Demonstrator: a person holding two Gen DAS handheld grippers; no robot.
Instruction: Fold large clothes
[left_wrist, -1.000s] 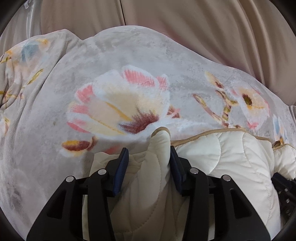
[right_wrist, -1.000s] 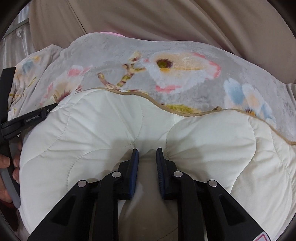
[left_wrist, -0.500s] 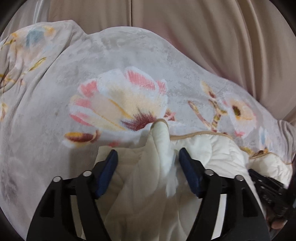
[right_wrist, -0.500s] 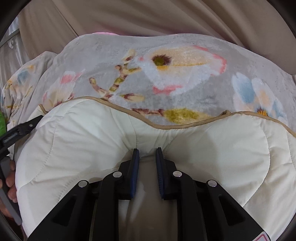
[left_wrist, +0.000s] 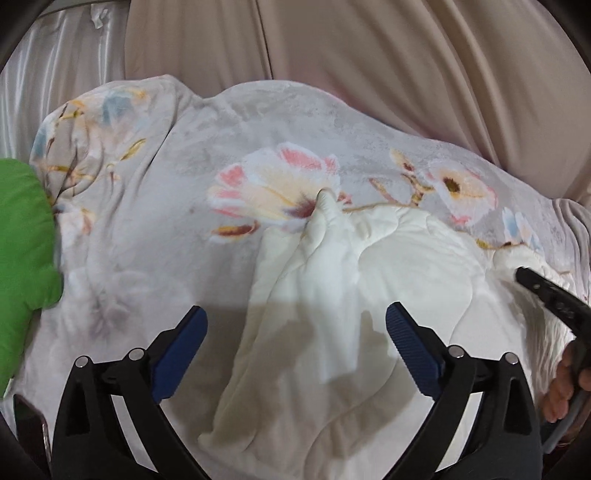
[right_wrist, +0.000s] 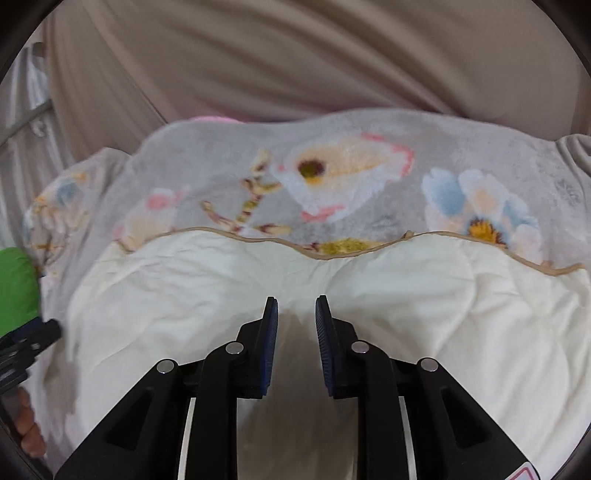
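Note:
A large quilt lies on the bed, grey floral side (left_wrist: 177, 192) up, with its cream quilted underside (left_wrist: 406, 258) folded over the near part; a tan-piped edge (right_wrist: 332, 254) marks the fold. My left gripper (left_wrist: 295, 332) is wide open above the cream fold, whose corner (left_wrist: 327, 206) rests free on the pink flower. My right gripper (right_wrist: 295, 317) has its jaws a small gap apart over the cream layer (right_wrist: 184, 288), with no fabric visibly between the pads. The right gripper also shows in the left wrist view (left_wrist: 546, 295).
Beige curtains (left_wrist: 406, 74) hang behind the bed. A green cushion (left_wrist: 22, 266) lies at the left edge, also in the right wrist view (right_wrist: 14, 288). A dark phone-like object (left_wrist: 29, 428) sits at the lower left. A pink item (right_wrist: 210, 119) peeks behind the quilt.
My left gripper opened wide, let go of the cream corner and pulled back. My right gripper's jaws parted slightly and drew back from the pinched cream fabric.

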